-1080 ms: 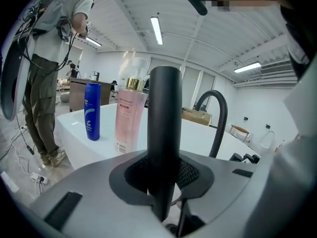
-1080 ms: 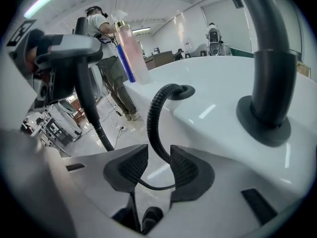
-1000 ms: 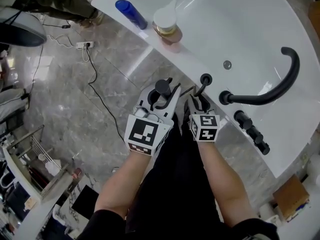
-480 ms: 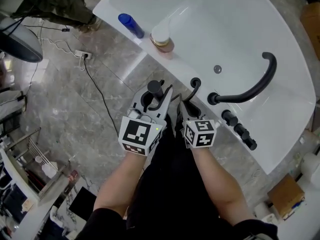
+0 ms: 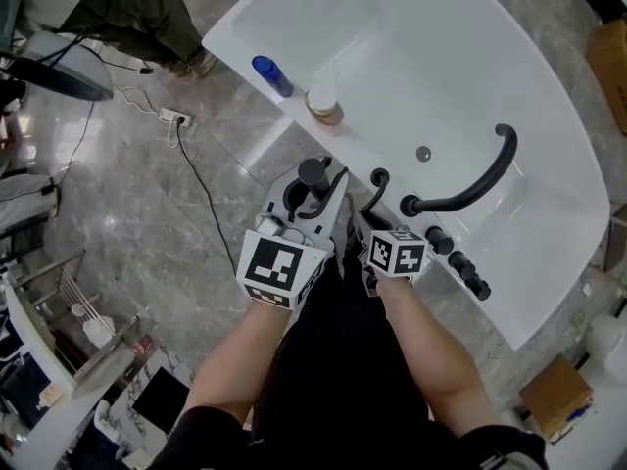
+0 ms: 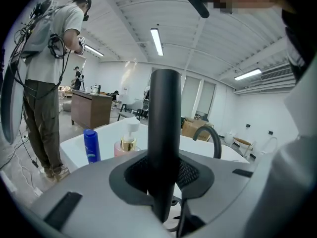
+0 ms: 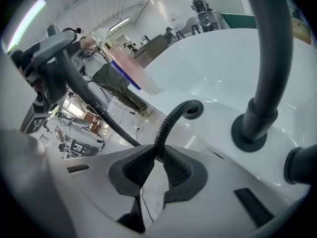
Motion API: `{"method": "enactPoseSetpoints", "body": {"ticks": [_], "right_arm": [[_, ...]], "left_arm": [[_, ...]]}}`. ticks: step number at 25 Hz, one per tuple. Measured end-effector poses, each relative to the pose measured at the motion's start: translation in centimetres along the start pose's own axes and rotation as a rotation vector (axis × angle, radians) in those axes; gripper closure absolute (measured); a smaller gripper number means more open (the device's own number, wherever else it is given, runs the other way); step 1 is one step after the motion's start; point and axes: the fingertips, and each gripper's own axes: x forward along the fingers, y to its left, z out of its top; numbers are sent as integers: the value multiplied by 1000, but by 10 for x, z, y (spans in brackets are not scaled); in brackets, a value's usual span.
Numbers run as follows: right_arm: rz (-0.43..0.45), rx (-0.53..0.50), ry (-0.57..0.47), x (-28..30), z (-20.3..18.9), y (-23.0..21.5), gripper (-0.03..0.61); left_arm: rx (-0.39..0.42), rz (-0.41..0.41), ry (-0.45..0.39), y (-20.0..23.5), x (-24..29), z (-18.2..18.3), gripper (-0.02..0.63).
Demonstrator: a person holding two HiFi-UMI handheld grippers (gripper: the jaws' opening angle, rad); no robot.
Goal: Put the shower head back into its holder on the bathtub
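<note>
The black shower head (image 5: pixel 313 176) stands upright between the fingers of my left gripper (image 5: pixel 315 194), which is shut on its handle (image 6: pixel 164 148). Its ribbed black hose (image 5: pixel 372 199) runs down into the round holder hole (image 5: pixel 378 177) on the white bathtub rim (image 5: pixel 294 116). My right gripper (image 5: pixel 361 225) is to the right of the left one, shut on the hose (image 7: pixel 171 123) a short way above the holder (image 7: pixel 194 108). In the left gripper view, the pads of my left gripper (image 6: pixel 166 175) press on both sides of the handle.
A curved black faucet (image 5: pixel 470 189) and a row of black knobs (image 5: pixel 465 267) sit right of the holder. A blue bottle (image 5: pixel 269 74) and a pump bottle (image 5: pixel 323 106) stand on the rim to the left. A power strip (image 5: pixel 174 118) and cable lie on the marble floor. A person (image 6: pixel 47 73) stands beyond the tub.
Both grippers have risen above the tub rim, the left one carrying the shower head higher. The right gripper now grips the hose further from the holder.
</note>
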Motion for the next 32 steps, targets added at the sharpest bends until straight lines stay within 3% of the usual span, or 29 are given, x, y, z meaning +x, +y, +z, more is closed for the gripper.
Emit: {"method": "enactPoseSetpoints", "body": {"ticks": [6, 14, 26, 32], "right_arm": [[-34, -31, 41, -8, 1, -5, 509], [-113, -129, 30, -21, 39, -18, 509], [-129, -27, 140, -15, 3, -37, 509], [-150, -41, 84, -17, 27, -34, 509]], "left_arm": [[5, 7, -3, -3, -3, 11, 505], [22, -1, -43, -9, -7, 42, 505], [26, 10, -71, -5, -16, 59, 505], [35, 17, -68, -4, -20, 63, 505]]}}
